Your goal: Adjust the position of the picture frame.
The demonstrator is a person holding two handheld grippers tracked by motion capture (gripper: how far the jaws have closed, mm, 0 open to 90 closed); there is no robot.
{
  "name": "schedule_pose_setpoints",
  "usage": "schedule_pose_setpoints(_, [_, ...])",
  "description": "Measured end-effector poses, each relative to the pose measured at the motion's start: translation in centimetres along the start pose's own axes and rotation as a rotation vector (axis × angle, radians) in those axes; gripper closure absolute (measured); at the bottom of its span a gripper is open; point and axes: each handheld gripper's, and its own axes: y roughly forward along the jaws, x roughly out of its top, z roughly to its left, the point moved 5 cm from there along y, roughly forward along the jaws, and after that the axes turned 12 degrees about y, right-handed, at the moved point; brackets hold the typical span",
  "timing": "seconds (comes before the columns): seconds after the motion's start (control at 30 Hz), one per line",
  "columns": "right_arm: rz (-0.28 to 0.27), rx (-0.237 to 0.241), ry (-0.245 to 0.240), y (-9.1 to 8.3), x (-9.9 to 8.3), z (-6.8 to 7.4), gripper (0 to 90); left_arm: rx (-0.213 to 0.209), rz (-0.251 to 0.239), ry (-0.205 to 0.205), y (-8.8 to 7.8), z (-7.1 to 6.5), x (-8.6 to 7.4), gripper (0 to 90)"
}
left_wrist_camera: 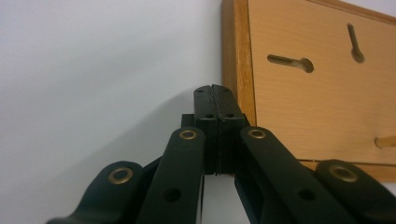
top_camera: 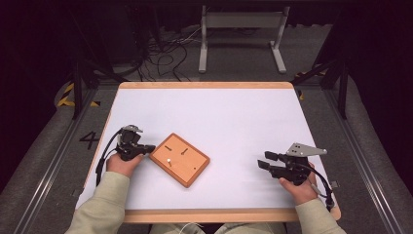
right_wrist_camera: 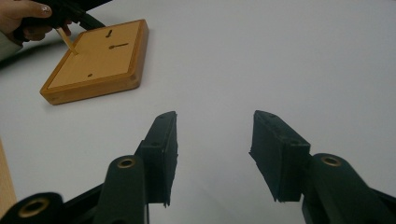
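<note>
Board (top_camera: 180, 159) — flat rect. wood, slotted — by left gripper (top_camera: 146, 148).

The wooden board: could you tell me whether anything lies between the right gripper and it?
Nothing visible does. Bare white table lies between the open right gripper and the wooden board. The shut left gripper is at the board's far edge, on the other side.

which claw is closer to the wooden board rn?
Left. The left claw, jaws shut, sits right at the wooden board, at its left edge in the high view. The right claw, jaws open and empty, rests well off to the board's right on the white table.
</note>
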Motion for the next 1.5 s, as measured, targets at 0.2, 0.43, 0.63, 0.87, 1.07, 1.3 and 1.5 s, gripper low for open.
schedule_pose_setpoints(0.2, [0.017, 0.035, 0.007, 0.3, 0.0, 0.1, 53.7, -0.043, 0.029, 0.040, 0.0, -1.7, -0.2, 90.0])
schedule_pose_setpoints(0.43, [0.022, 0.039, 0.007, 0.3, -0.1, 0.2, 54.4, -0.125, 0.045, 0.063, 0.4, -3.7, -0.4, 90.0])
schedule_pose_setpoints(0.63, [0.029, 0.044, 0.008, 0.3, -0.1, 0.2, 57.7, -0.158, 0.060, 0.095, 0.6, -5.1, -0.4, 90.0])
schedule_pose_setpoints(0.87, [0.085, 0.092, -0.021, 0.9, -0.4, 1.0, 76.4, -0.213, 0.073, 0.138, 0.8, -6.5, -0.5, 90.0])
schedule_pose_setpoints(1.07, [0.137, 0.119, -0.100, 2.0, -0.6, 3.2, 83.6, -0.220, 0.057, 0.148, 0.8, -6.3, -0.5, 89.1])
schedule_pose_setpoints(1.3, [0.241, 0.224, -0.204, 4.9, -1.7, 8.3, 89.5, -0.161, -0.027, 0.135, -0.3, -5.6, -0.2, 81.5])
schedule_pose_setpoints(1.5, [0.279, 0.273, -0.240, 6.3, -2.2, 10.6, 90.0, -0.113, -0.078, 0.152, -0.8, -5.4, -0.1, 78.6])
